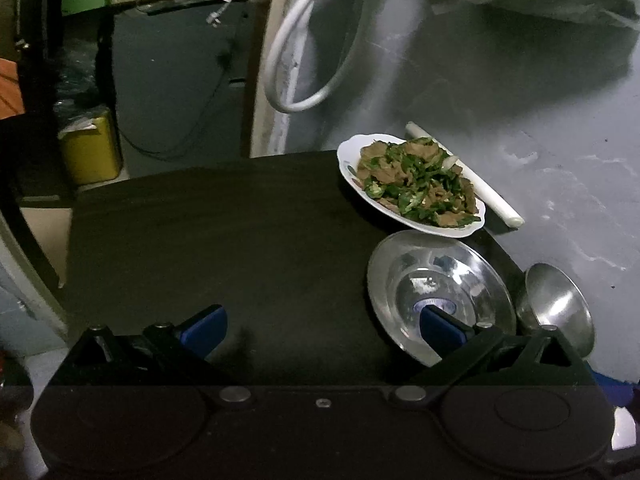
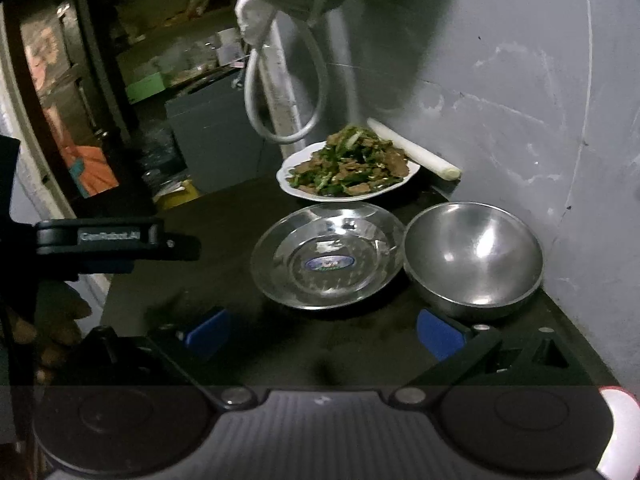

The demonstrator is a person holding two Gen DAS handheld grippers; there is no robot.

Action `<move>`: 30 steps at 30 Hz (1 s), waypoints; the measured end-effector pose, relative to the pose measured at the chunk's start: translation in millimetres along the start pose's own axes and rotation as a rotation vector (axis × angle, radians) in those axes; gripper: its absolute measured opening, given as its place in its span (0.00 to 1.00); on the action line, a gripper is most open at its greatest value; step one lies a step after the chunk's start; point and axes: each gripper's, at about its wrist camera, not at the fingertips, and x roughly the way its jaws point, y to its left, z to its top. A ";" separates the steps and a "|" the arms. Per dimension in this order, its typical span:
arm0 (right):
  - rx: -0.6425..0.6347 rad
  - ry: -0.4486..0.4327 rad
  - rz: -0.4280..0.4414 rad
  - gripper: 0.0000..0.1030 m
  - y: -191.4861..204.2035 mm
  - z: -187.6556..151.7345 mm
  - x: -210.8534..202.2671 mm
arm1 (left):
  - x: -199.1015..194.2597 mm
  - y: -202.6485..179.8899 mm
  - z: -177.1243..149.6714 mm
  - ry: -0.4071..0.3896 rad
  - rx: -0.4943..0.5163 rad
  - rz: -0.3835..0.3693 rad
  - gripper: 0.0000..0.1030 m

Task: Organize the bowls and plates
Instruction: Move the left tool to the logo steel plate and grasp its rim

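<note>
A white plate [image 1: 412,184] of stir-fried meat and green peppers sits at the far right of the dark table [image 1: 224,232]; it also shows in the right wrist view [image 2: 348,176]. In front of it lies a shallow steel plate [image 1: 436,280], also seen in the right wrist view [image 2: 328,260]. A steel bowl [image 2: 474,256] stands right of that plate, by the wall; the left wrist view shows it too [image 1: 556,308]. My left gripper [image 1: 322,332] is open and empty, its right fingertip [image 1: 440,328] over the steel plate's near rim. My right gripper [image 2: 322,332] is open and empty, just before the plate and bowl.
A white leek stalk [image 2: 416,152] lies behind the food plate against the grey wall [image 2: 540,100]. A white hose loop [image 2: 280,92] hangs above the table's back edge. The left gripper's body [image 2: 112,240] shows at left in the right wrist view. A yellow container [image 1: 90,152] stands beyond the table.
</note>
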 end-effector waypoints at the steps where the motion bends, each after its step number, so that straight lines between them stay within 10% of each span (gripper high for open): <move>1: 0.008 0.002 -0.003 0.99 -0.5 0.2 4.3 | 4.9 0.1 1.8 0.003 0.006 -0.004 0.99; 22: 0.233 0.029 -0.077 0.83 -19.3 3.3 64.8 | 72.1 -15.2 22.8 0.027 0.055 -0.047 0.95; 30: 0.262 0.031 -0.086 0.67 -22.1 5.0 73.5 | 77.3 -21.3 20.2 0.047 0.063 -0.076 0.72</move>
